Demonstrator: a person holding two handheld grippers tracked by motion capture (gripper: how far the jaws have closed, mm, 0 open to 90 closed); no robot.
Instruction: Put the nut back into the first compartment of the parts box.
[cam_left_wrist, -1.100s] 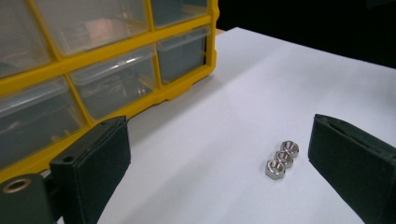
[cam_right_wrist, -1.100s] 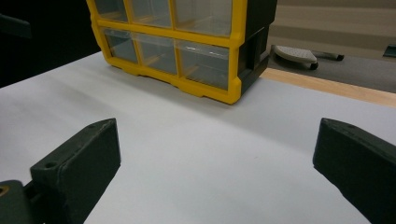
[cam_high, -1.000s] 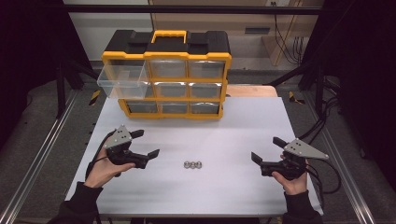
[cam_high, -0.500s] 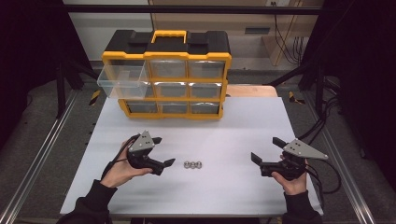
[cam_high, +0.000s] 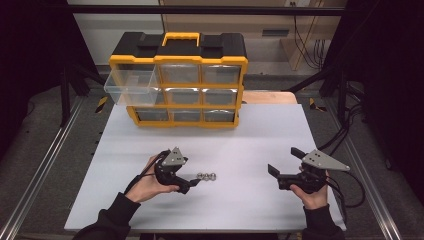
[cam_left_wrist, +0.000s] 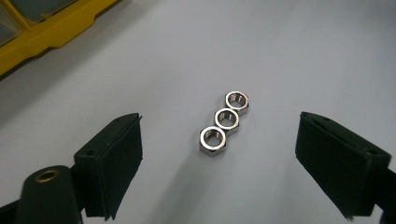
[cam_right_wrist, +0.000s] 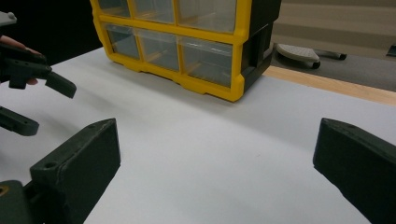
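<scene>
Steel nuts (cam_left_wrist: 225, 122) sit untouched btwn left gripper's (cam_left_wrist: 219, 158) wide, just-closing fingers; drawer contents unreadable.

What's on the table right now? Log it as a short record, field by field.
work: left tongs closing in on the nuts
nuts: three hex nuts, lying flat in a touching row on the table
left tongs: open, jaws just been closing, nuts ahead between them, untouched
right tongs: open, holding nothing, apart from the nuts
organizer: yellow and black, at the far side of the table
drawer: top left one pulled out, looks empty
</scene>
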